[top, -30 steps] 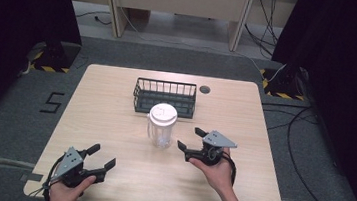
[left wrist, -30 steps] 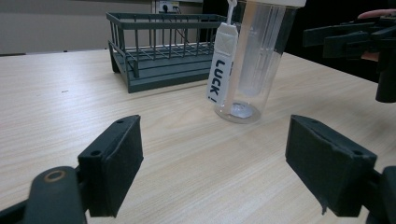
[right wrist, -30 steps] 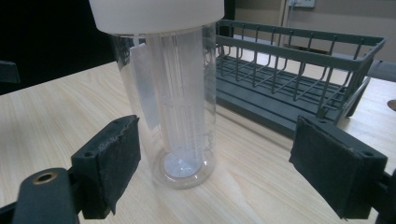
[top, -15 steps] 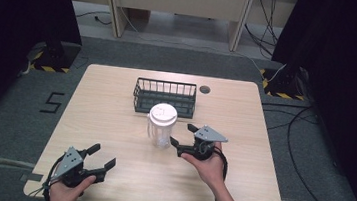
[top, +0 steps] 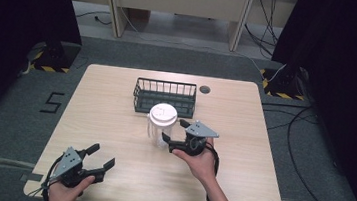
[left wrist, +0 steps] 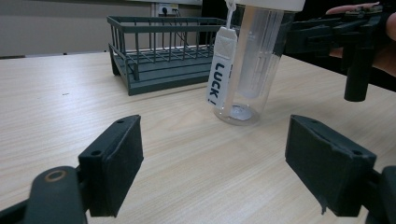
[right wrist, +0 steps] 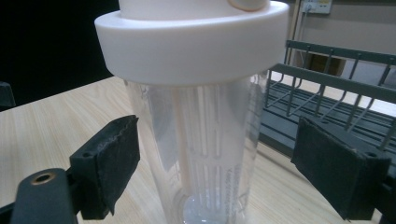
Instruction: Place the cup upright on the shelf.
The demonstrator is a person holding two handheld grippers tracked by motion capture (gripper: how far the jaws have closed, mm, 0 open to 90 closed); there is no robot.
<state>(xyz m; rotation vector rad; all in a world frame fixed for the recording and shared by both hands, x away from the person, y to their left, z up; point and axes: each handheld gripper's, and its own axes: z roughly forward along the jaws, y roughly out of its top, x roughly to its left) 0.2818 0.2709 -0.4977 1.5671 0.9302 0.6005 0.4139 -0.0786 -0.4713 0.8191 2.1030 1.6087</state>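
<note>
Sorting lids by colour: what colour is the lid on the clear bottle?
White, on the clear plastic bottle's wide round lid; the right gripper view shows it best.

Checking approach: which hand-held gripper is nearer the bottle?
Right. The right hand-held gripper has its open jaws on either side of the bottle; the left hand-held gripper sits open near the table's front edge.

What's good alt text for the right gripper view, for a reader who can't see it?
A clear plastic bottle with a wide white lid stands upright on the light wooden table, between the open black jaws of the right gripper, which do not touch it. A dark green wire basket sits behind it.
</note>
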